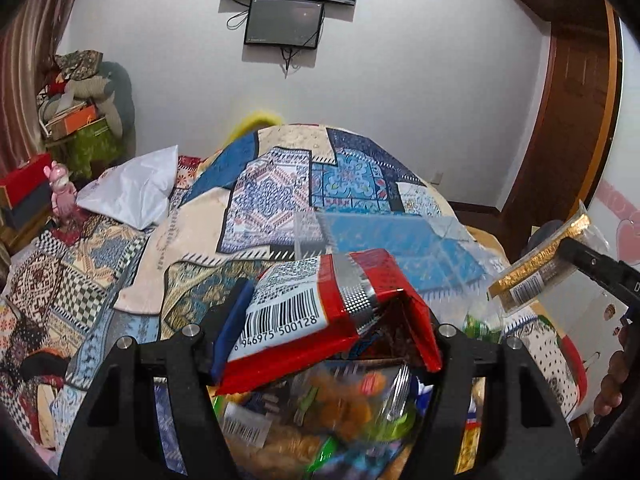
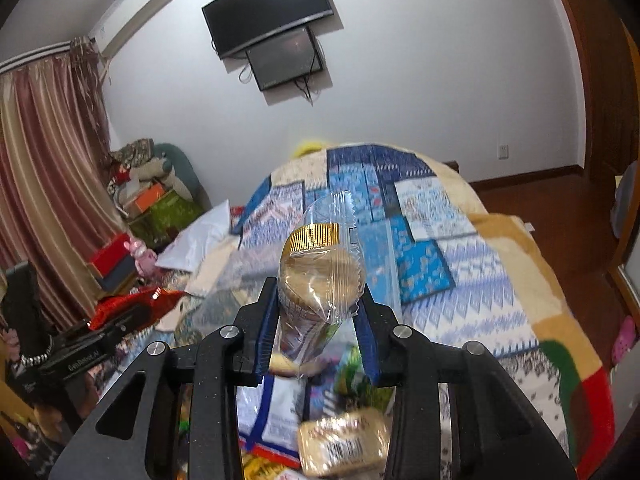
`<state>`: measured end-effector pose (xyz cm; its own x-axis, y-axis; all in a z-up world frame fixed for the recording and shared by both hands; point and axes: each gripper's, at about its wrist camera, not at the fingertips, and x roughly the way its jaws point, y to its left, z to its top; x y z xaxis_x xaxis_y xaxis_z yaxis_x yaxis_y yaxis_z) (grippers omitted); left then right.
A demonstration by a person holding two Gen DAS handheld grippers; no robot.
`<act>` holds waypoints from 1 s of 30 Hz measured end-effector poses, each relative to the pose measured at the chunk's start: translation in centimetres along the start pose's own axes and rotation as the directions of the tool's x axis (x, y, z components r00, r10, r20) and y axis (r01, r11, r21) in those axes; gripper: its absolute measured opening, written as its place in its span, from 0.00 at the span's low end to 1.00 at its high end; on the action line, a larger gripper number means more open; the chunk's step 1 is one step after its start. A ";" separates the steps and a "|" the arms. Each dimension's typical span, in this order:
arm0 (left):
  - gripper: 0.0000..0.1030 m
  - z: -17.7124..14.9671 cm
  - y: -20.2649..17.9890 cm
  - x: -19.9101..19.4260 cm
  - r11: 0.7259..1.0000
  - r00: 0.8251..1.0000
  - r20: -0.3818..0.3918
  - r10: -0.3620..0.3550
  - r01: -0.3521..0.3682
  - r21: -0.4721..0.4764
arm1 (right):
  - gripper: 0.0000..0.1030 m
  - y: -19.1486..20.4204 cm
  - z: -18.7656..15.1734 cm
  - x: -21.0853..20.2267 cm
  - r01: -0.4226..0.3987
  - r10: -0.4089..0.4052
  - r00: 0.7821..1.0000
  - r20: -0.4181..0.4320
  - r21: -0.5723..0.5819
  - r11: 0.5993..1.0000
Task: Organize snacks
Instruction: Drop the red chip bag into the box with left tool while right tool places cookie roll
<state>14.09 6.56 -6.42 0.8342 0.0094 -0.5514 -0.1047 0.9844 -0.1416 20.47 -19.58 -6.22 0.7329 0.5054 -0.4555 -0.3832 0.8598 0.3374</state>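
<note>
My left gripper (image 1: 324, 312) is shut on a red snack packet (image 1: 320, 316) with a white barcode panel, held above a pile of loose snacks (image 1: 320, 420) on the bed. My right gripper (image 2: 318, 300) is shut on a clear-wrapped round cake with a gold band (image 2: 320, 272), held up over more snacks (image 2: 344, 444). In the left wrist view the right gripper (image 1: 560, 268) shows at the right edge with the gold-banded cake (image 1: 536, 264). In the right wrist view the left gripper (image 2: 132, 312) and its red packet (image 2: 132, 300) show at the left.
A patchwork quilt (image 1: 280, 184) covers the bed. A clear plastic box (image 1: 384, 240) lies on it beyond the snacks. A white pillow (image 1: 132, 188) lies at left. Boxes and cushions are stacked in the left corner (image 1: 80, 112). Wooden floor (image 2: 560, 208) lies at right.
</note>
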 end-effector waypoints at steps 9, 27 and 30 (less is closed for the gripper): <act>0.65 1.9 -1.8 4.5 1.000 1.000 -0.028 0.006 -0.005 0.028 | 0.32 1.0 1.2 3.8 0.025 -0.025 1.000 0.000 -0.029 0.999; 0.65 1.4 -3.2 13.6 0.998 0.984 -0.174 0.048 -0.041 0.045 | 0.32 0.2 -0.7 11.4 0.012 -0.012 0.984 -0.177 -0.001 1.000; 0.66 1.2 -3.2 13.9 0.998 0.981 -0.186 0.061 -0.054 0.044 | 0.32 -0.1 -1.0 11.8 -0.012 0.016 0.980 -0.198 0.020 1.000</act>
<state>26.67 3.78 -12.66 0.7107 0.0366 -0.7025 -0.1253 0.9893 -0.0753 28.56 -13.61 -12.41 0.6010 0.5234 -0.6040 -0.3805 0.8520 0.3597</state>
